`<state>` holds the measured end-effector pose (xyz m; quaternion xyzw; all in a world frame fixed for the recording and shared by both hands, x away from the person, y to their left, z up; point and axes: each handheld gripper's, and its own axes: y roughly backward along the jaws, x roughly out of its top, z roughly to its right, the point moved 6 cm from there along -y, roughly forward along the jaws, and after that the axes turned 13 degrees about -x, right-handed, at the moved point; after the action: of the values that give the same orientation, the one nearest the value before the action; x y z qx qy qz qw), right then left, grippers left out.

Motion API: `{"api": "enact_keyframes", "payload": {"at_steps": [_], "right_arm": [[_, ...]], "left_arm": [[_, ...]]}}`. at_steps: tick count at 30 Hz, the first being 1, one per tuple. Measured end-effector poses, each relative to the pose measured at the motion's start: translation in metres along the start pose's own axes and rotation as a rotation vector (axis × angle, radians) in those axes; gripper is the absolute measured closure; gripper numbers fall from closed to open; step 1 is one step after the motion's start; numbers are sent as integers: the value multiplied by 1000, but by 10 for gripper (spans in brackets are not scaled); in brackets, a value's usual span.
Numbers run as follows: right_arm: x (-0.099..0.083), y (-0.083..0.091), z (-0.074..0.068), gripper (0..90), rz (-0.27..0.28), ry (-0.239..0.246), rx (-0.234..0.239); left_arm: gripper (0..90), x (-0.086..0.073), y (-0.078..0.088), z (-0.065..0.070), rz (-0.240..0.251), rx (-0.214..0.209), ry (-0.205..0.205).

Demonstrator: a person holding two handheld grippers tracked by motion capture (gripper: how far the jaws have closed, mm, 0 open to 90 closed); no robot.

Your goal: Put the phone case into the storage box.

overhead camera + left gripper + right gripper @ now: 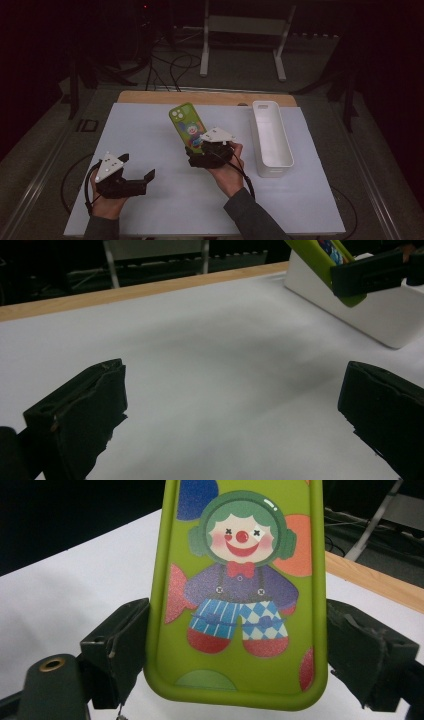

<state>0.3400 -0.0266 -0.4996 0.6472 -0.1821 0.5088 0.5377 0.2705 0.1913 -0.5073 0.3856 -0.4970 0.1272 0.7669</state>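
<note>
A green phone [186, 126] with a clown picture on its case is held by its lower end in my right gripper [207, 152], lifted and tilted above the white mat. In the right gripper view the jaws press both long edges of the phone [240, 595], with my right gripper [235, 655] shut on it. My left gripper [136, 172] rests low at the mat's front left, jaws wide apart with nothing between them. In the left gripper view my left gripper [235, 405] stands over bare mat, and the phone [320, 260] appears at top right.
A long white bin [271, 140] stands lengthwise at the mat's right side, also seen as the white bin [360, 305] in the left gripper view. The white mat [150, 130] covers a wooden table [200, 97]. Cables and a white frame stand on the floor beyond.
</note>
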Motion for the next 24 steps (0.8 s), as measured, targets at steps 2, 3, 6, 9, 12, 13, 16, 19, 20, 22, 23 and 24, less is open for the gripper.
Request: {"api": "enact_keyframes", "payload": {"at_steps": [2, 3, 6, 9, 12, 13, 16, 19, 20, 22, 23, 24], "right_arm": [[1, 1, -1, 156, 6, -2, 3], [1, 1, -1, 156, 6, -2, 3], [2, 3, -1, 156, 16, -3, 2], [2, 4, -2, 156, 16, 0, 8], [1, 4, -4, 156, 14, 7, 12], [1, 4, -4, 156, 13, 6, 13], [1, 5, -4, 156, 17, 6, 13], [2, 6, -4, 156, 21, 1, 15], [2, 6, -4, 156, 23, 2, 15], [2, 6, -5, 156, 23, 3, 16], [2, 6, -5, 156, 24, 4, 17], [2, 6, -6, 156, 26, 7, 16]], "left_arm": [[0, 3, -2, 1, -2, -5, 4], [0, 3, -2, 1, -2, -5, 4], [4, 7, -5, 2, 3, -15, 16], [5, 11, -8, 3, 9, -35, 21], [6, 15, -11, 4, 12, -42, 30], [9, 16, -12, 4, 12, -41, 32], [17, 20, -15, 5, 9, -47, 37], [28, 23, -19, 6, 6, -57, 44], [32, 24, -21, 6, 4, -58, 45], [38, 24, -23, 6, -1, -60, 49], [38, 26, -26, 6, -8, -63, 53], [41, 27, -28, 6, -8, -64, 55]]}}
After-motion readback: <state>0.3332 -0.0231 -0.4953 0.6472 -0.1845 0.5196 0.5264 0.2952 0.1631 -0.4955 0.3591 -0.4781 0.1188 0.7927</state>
